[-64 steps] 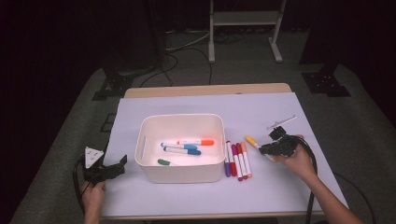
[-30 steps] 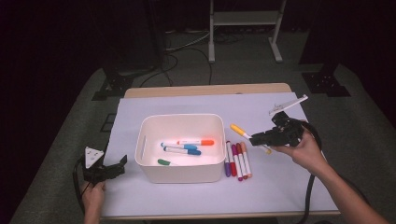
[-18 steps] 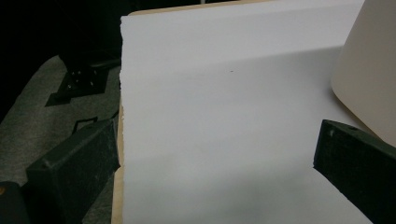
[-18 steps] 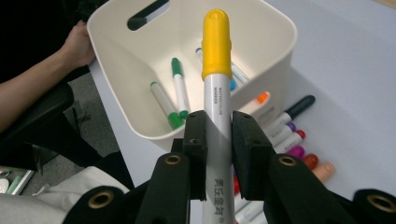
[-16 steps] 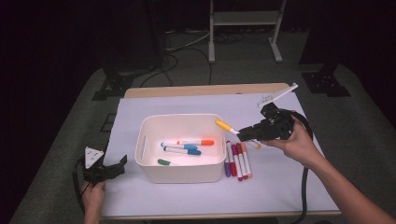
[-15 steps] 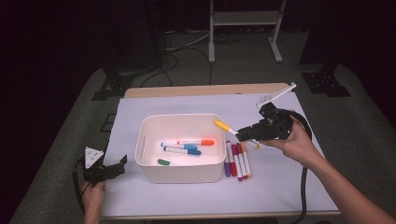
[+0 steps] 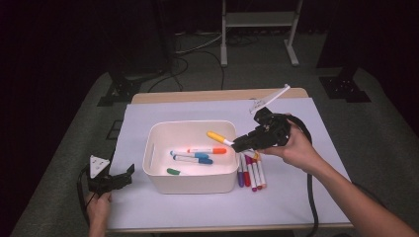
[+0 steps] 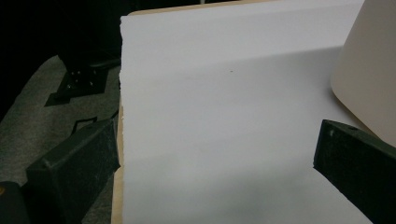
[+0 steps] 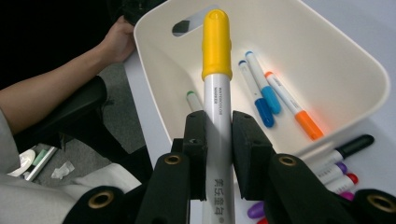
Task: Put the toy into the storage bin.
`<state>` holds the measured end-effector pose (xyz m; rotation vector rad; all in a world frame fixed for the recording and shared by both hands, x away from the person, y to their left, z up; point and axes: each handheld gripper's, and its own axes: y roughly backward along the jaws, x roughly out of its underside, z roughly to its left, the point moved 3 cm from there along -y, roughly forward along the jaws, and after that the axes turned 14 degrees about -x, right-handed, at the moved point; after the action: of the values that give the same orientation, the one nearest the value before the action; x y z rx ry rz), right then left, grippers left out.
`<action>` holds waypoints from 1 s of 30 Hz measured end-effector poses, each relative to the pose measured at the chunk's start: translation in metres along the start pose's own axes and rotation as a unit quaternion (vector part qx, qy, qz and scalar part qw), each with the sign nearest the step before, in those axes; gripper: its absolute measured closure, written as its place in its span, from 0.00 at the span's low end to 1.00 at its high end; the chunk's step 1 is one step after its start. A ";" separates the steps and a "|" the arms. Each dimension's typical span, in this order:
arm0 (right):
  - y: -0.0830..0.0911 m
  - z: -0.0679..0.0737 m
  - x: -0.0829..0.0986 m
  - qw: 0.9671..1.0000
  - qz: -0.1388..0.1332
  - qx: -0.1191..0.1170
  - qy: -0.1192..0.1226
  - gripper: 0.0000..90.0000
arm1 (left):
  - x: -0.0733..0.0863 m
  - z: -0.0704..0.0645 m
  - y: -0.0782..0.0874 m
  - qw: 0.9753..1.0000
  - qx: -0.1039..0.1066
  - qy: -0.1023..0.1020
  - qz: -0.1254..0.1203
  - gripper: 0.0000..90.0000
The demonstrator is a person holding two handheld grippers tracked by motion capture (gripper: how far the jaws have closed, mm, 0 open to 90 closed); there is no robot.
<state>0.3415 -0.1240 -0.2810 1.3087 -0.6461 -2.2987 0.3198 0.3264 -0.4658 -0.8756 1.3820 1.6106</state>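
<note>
At the left edge of the counter [image 7: 163,207] the left tongs [image 7: 111,180] are held idle, jaws spread wide with nothing between them, well apart from the work; in the left gripper view only bare white surface lies between the jaws, with the bin wall [image 8: 369,70] off to one side. The bin [image 7: 190,155] stands near the middle of the counter, and four markers are counted inside it: a green-capped one [image 7: 174,172], two blue-capped ones [image 7: 192,158] and an orange-capped one [image 7: 207,150]. The yellow-capped marker [image 9: 217,84] is clamped firmly by its barrel in the right tongs [image 7: 245,143], cap forward, and is held in the air over the bin's right rim, not yet released. To the right of the bin, a row of markers [image 7: 249,170] remains lying on the counter, with purple, red and pink ends seen, and a black-capped one [image 9: 355,144] noted in the right gripper view; their exact number cannot be told. The sorting is judged roughly half complete: four markers are deposited, one is about to be dropped, and the remaining row is yet to be collected.
</note>
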 end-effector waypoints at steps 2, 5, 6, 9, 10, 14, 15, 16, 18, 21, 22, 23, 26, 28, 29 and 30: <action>-0.007 0.002 -0.005 1.000 0.007 -0.008 0.009 0.84 | 0.000 0.000 0.000 1.000 0.000 0.000 0.001 0.00; -0.016 0.004 -0.011 1.000 0.013 -0.017 0.013 0.84 | 0.000 0.000 0.000 1.000 0.000 -0.001 0.001 0.00; -0.016 0.004 -0.011 1.000 0.013 -0.017 0.013 0.84 | 0.000 0.000 0.000 1.000 0.000 0.000 0.001 0.00; -0.025 0.006 -0.016 0.999 0.021 -0.027 0.016 0.84 | 0.000 0.000 0.000 1.000 0.001 0.000 0.001 0.00; -0.028 0.006 -0.017 0.999 0.021 -0.030 0.016 0.84 | 0.000 0.000 0.000 1.000 0.001 -0.001 0.001 0.00; -0.037 0.006 -0.021 0.999 0.029 -0.039 0.019 0.84 | 0.000 0.000 0.000 1.000 0.001 -0.001 0.001 0.00; -0.039 0.006 -0.022 0.998 0.030 -0.041 0.020 0.84 | 0.000 0.000 0.000 1.000 0.002 -0.002 0.001 0.00; -0.041 0.007 -0.023 0.998 0.031 -0.043 0.020 0.84 | 0.000 0.000 0.000 1.000 0.002 -0.003 0.000 0.00; -0.045 0.006 -0.026 0.998 0.035 -0.048 0.027 0.84 | 0.000 0.000 0.000 1.000 0.002 -0.003 0.000 0.00; -0.052 0.007 -0.029 0.997 0.039 -0.055 0.030 0.84 | 0.000 0.000 0.000 1.000 0.002 -0.003 0.000 0.00; -0.052 0.007 -0.029 0.997 0.039 -0.055 0.030 0.84 | 0.000 0.000 0.000 1.000 0.002 -0.003 0.000 0.00; -0.054 0.007 -0.030 0.997 0.042 -0.057 0.029 0.84 | 0.000 0.000 0.000 1.000 0.003 -0.003 0.001 0.00; -0.060 0.006 -0.032 0.997 0.046 -0.062 0.032 0.84 | 0.000 0.000 0.000 1.000 0.003 -0.003 0.001 0.00; -0.064 0.006 -0.033 0.996 0.049 -0.065 0.034 0.84 | 0.000 0.000 0.000 1.000 0.003 -0.003 0.001 0.00; -0.066 0.006 -0.034 0.996 0.050 -0.066 0.034 0.84 | 0.000 0.000 0.000 1.000 0.003 -0.004 0.000 0.00; -0.068 0.006 -0.034 0.996 0.052 -0.069 0.035 0.84 | 0.000 0.000 0.000 1.000 0.003 -0.004 0.000 0.00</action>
<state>0.3439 -0.0486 -0.2945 1.2554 -0.5092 -2.1633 0.3195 0.3265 -0.4656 -0.8652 1.3814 1.6070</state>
